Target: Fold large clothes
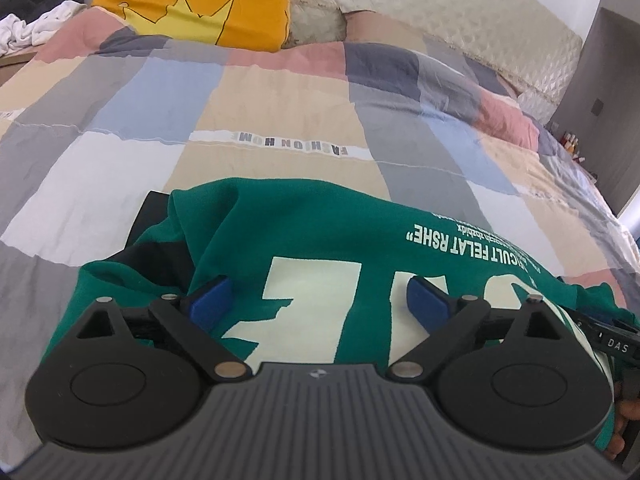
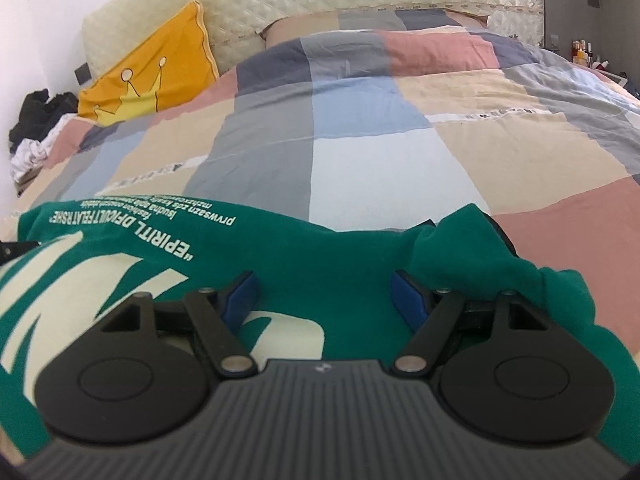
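Observation:
A green sweatshirt (image 1: 320, 224) with big cream letters and small white print lies on the bed just below both grippers. In the left wrist view my left gripper (image 1: 316, 284) hovers over the cream lettering with its blue pads (image 1: 210, 300) far apart and nothing pinched. In the right wrist view my right gripper (image 2: 322, 280) stands over the green sweatshirt (image 2: 340, 248) beside a bunched fold (image 2: 452, 248), pads apart, cloth beneath them but not squeezed. A black cloth part (image 1: 160, 256) shows under the green at the left. Part of the other gripper (image 1: 608, 344) shows at the right edge.
The patchwork quilt (image 1: 280, 92) covers the bed beyond the sweatshirt. A yellow crown pillow (image 1: 192, 4) leans on the quilted headboard (image 1: 440, 4). A heap of black and white clothes (image 2: 36, 128) lies at the far left. Small bottles (image 2: 584, 52) stand far right.

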`<state>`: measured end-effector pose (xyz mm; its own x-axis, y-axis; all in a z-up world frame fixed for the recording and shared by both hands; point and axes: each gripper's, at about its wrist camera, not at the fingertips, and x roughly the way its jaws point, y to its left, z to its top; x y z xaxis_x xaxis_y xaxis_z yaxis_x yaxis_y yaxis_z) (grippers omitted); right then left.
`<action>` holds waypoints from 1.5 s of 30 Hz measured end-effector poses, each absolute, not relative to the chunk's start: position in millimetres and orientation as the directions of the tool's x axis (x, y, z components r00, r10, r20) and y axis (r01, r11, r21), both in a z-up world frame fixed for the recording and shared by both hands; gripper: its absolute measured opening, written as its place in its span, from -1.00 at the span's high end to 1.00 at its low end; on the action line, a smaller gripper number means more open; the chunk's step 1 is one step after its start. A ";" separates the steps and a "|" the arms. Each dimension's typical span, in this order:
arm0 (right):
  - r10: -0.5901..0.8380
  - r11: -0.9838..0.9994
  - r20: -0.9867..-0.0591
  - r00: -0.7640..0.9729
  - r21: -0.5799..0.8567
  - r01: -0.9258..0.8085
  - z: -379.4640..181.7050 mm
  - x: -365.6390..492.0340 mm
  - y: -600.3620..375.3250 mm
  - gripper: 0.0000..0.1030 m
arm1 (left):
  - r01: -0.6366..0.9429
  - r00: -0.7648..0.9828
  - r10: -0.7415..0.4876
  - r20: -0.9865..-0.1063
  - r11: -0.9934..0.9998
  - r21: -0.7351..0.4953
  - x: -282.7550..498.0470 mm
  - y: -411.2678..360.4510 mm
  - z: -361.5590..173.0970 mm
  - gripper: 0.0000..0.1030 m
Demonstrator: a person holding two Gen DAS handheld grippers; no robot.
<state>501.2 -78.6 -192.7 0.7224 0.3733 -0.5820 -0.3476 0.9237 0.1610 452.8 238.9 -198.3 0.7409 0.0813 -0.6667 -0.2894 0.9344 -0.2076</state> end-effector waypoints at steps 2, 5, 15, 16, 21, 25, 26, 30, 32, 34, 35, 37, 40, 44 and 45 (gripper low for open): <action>0.368 0.926 -0.582 0.725 0.156 -0.345 -195.8 504.3 -76.3 -0.45 | -0.291 0.741 0.079 -0.667 0.933 -0.212 455.2 239.4 -200.4 -0.89; 0.369 0.926 -0.577 0.729 0.160 -0.342 -195.5 503.9 -76.8 -0.45 | -0.292 0.745 0.082 -0.662 0.932 -0.214 454.9 238.7 -200.0 -0.89; 0.366 0.930 -0.497 0.786 0.187 -0.315 -159.5 465.6 -82.1 -0.47 | -0.314 0.798 0.128 -0.590 0.922 -0.225 423.8 227.2 -161.5 -0.88; 0.367 0.930 -0.490 0.791 0.205 -0.304 -155.4 459.6 -85.2 -0.47 | -0.309 0.807 0.131 -0.575 0.924 -0.225 416.2 223.9 -155.1 -0.88; 0.388 0.915 -0.466 0.795 0.296 -0.273 -140.4 423.3 -100.0 -0.47 | -0.275 0.848 0.119 -0.517 0.932 -0.235 373.8 201.6 -129.2 -0.88; 0.437 0.880 -0.449 0.780 0.394 -0.266 -131.7 395.2 -107.3 -0.48 | -0.237 0.864 0.069 -0.498 0.930 -0.281 341.6 182.3 -119.8 -0.88; 0.457 0.864 -0.446 0.770 0.428 -0.265 -131.1 388.8 -109.2 -0.48 | -0.230 0.865 0.059 -0.499 0.929 -0.290 335.6 177.3 -120.1 -0.88; 0.512 0.804 -0.441 0.737 0.549 -0.230 -137.2 364.8 -116.9 -0.49 | -0.223 0.849 0.005 -0.528 0.910 -0.350 310.6 162.3 -130.0 -0.88; 0.541 0.772 -0.452 0.709 0.602 -0.206 -145.8 358.4 -116.5 -0.53 | -0.222 0.838 -0.035 -0.545 0.890 -0.398 300.2 158.2 -138.8 -0.89; 0.573 0.739 -0.464 0.676 0.648 -0.182 -155.7 355.1 -113.8 -0.59 | -0.232 0.821 -0.066 -0.567 0.869 -0.437 293.5 154.7 -147.3 -0.90; 0.588 0.722 -0.467 0.660 0.672 -0.168 -160.9 354.6 -112.1 -0.63 | -0.240 0.812 -0.074 -0.580 0.862 -0.446 291.5 154.7 -152.0 -0.90; 0.618 0.689 -0.458 0.639 0.707 -0.160 -168.1 351.6 -108.2 -0.75 | -0.268 0.795 -0.078 -0.601 0.844 -0.464 288.0 154.7 -157.9 -0.90; 0.666 0.634 -0.449 0.596 0.761 -0.135 -179.7 352.6 -102.0 -0.76 | -0.297 0.784 -0.088 -0.615 0.816 -0.496 288.6 162.0 -164.9 -0.93; 0.723 0.530 -0.418 0.550 0.846 -0.053 -200.2 357.2 -100.8 -0.76 | -0.337 0.771 -0.127 -0.624 0.750 -0.569 294.7 174.8 -176.6 -0.93; 0.727 0.513 -0.415 0.547 0.858 -0.030 -204.8 359.4 -101.4 -0.76 | -0.341 0.773 -0.140 -0.619 0.730 -0.592 295.1 177.2 -179.7 -0.93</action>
<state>359.4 -101.4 -204.8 0.5471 0.7269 -0.4151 -0.0303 0.5128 0.8580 295.1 177.2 -179.7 0.7731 -0.1405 -0.6186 -0.3412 0.7300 -0.5922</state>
